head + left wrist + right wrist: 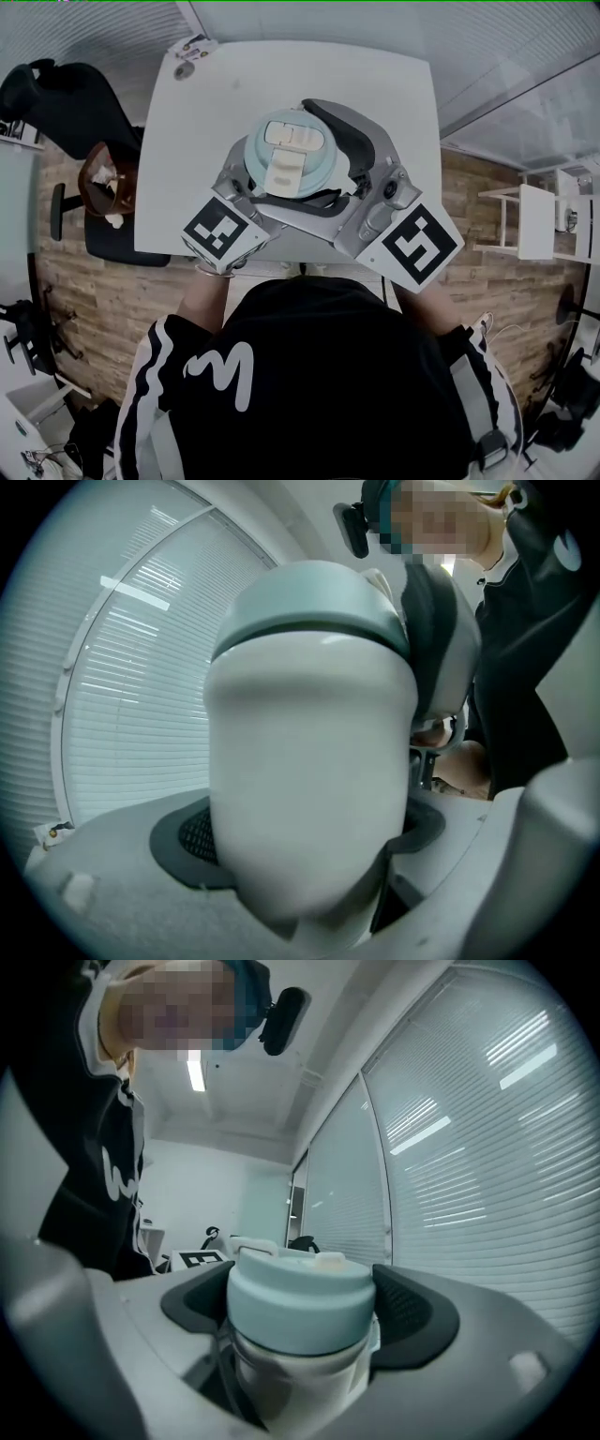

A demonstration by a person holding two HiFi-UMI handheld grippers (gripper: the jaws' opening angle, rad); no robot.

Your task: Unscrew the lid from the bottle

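Your left gripper point(305, 855) clamps the bottle point(309, 752) by its body; your right gripper point(305, 1314) clamps the lid point(300, 1293). If that smooth body slips while you twist, nothing unscrews.

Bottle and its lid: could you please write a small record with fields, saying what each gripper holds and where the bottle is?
bottle: white body, upright
lid: light blue, on the bottle
left gripper: shut on the bottle's body
right gripper: shut on the lid
place: above the near part of the white table; contact with it not visible
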